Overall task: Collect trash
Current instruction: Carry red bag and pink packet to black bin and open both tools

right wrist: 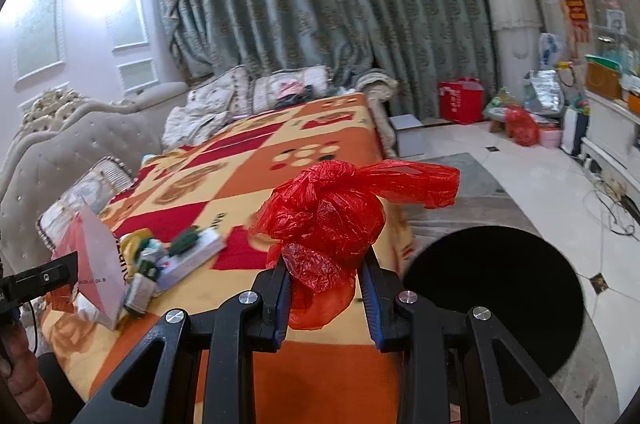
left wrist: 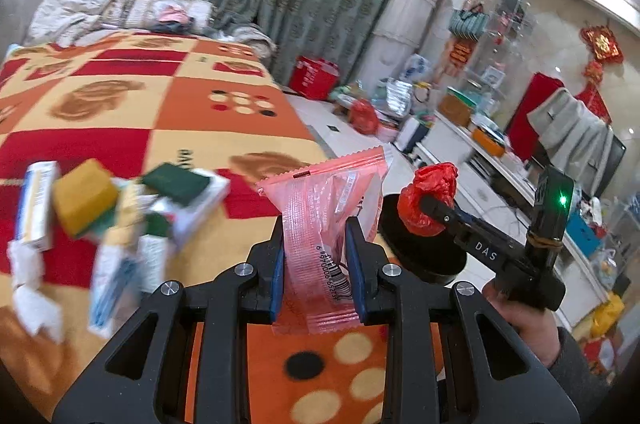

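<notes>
we hold two pieces of trash clear of the bed so they can travel to the bin. our left gripper [left wrist: 316, 256] is clamped on a pink snack wrapper [left wrist: 328, 212], pinched mid-length so it stands upright and will not slip. our right gripper [right wrist: 324, 288] is closed around a knotted red plastic bag [right wrist: 332, 212], near the black bin [right wrist: 496, 300] on the floor beside the bed. more litter, boxes and sponges [left wrist: 120, 212], lies on the patterned blanket [left wrist: 140, 95], waiting its turn.
</notes>
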### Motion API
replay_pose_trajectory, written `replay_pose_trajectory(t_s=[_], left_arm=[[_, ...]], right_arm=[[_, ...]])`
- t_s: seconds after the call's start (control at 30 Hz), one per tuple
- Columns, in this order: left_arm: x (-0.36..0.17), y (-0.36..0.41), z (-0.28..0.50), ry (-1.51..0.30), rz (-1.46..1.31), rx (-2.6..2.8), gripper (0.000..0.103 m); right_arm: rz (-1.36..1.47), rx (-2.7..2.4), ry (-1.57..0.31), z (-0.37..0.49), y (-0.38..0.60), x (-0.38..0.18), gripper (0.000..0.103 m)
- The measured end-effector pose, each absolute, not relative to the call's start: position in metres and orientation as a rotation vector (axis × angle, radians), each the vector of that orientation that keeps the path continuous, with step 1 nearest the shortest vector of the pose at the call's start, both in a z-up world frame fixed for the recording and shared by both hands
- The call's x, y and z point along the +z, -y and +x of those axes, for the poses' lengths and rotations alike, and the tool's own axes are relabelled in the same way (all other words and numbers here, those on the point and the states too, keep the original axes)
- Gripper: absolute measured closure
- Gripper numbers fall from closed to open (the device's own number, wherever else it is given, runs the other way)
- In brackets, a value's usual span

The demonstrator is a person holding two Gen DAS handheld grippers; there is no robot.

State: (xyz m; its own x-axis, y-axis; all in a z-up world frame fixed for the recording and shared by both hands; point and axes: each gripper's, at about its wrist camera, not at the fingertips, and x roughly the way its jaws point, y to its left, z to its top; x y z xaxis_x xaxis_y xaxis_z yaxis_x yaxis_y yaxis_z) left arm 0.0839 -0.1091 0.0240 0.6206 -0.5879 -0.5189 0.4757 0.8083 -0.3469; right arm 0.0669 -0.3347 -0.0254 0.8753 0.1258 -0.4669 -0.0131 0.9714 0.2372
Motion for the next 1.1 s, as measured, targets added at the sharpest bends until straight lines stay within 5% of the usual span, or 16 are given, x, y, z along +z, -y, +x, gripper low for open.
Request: replay_pose_trajectory(t_s=[0.77,0.87,1.0,1.1], left_arm=[[-0.009,0.322,0.153,-0.826,-0.08,-0.83,0.077],[-0.018,0.326,0.155,-0.852,-0.088,-0.823,0.067],[-0.023,0.325,0.156,-0.86,-0.099,-0.806,0.04],[-0.024,0.322,0.157,-0.866,-0.099,-0.798,0.04]], right_arm=[[0.383,-0.288,-0.661,0.084,0.475,-0.06,0.072],[0.415,-0.285,-0.685,0.086,0.477,-0.065,0.062],[0.394,-0.33,-0.679,0.084,0.476,-0.062,0.058],[0.428,-0.348,-0.672,0.08,0.482,-0.062,0.058]])
